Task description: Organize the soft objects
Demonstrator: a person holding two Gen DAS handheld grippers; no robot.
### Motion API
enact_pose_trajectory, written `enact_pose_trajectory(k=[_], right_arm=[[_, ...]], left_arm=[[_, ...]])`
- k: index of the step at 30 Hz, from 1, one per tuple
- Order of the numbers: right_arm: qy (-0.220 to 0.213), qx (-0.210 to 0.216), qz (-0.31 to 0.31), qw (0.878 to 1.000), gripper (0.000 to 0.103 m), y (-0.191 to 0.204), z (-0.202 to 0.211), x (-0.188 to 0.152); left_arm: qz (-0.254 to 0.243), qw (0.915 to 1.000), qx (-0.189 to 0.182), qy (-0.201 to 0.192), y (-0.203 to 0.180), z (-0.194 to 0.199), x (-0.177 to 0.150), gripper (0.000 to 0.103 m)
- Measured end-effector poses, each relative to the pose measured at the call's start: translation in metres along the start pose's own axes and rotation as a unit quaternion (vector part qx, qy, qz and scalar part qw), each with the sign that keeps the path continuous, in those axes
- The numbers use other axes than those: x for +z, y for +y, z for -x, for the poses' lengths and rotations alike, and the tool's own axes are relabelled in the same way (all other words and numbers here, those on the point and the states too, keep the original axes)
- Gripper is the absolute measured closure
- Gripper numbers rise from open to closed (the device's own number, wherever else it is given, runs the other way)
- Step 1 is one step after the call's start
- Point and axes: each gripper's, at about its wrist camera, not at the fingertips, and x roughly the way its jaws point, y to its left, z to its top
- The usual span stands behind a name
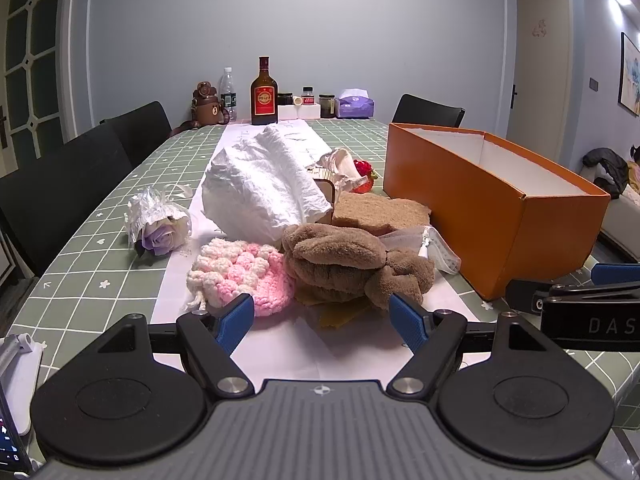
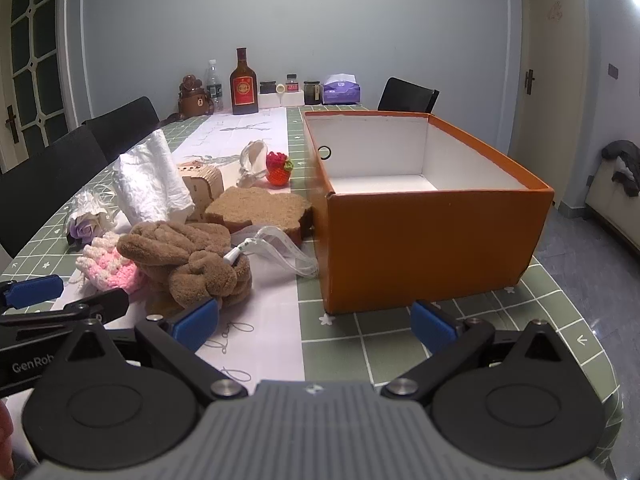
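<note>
Left of the orange box lies the flower, then the pink knit piece, then the brown plush just beside the box. My left claw is wide open, empty. My right claw also stands open, before the box.

Behind the crumpled white cloth, much of the small wooden box is hidden. A yellowish piece under the brown plush heap shows only its edges. Far behind the cloth, the jar labels are too small to read. The phone is cut off at the left edge.
</note>
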Motion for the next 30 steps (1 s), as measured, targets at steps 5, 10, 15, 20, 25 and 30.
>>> enact_pose_trajectory(k=[5,10,15,20,25,30], right_arm=[[0.000,-0.001,0.002,1.000,0.003,0.0007,-0.0004,0.0005],[-0.002,0.000,0.003,1.000,0.003,0.0023,0.0000,0.0011],[-0.005,0.000,0.004,1.000,0.003,0.0031,0.0016,0.0012],[-0.008,0.001,0.006,1.000,0.003,0.0039,0.0029,0.0011],[-0.013,0.004,0.006,1.000,0.003,0.0054,0.0064,0.0010],[-0.017,0.004,0.014,1.000,0.003,0.0092,0.0084,0.0016]], left_arm=[[0.001,1.0000,0.001,0.000,-0.0003,0.0001,-0.0003,0.013],[0.004,1.0000,0.001,0.006,0.0016,-0.0011,-0.0036,0.013],[0.004,1.0000,0.002,0.007,0.0015,-0.0011,-0.0029,0.013],[0.005,1.0000,0.002,0.008,0.0021,-0.0020,-0.0020,0.013],[0.008,0.9999,0.002,0.010,0.0043,-0.0025,-0.0027,0.013],[0.008,0.9999,0.000,0.010,0.0045,-0.0021,-0.0032,0.013]])
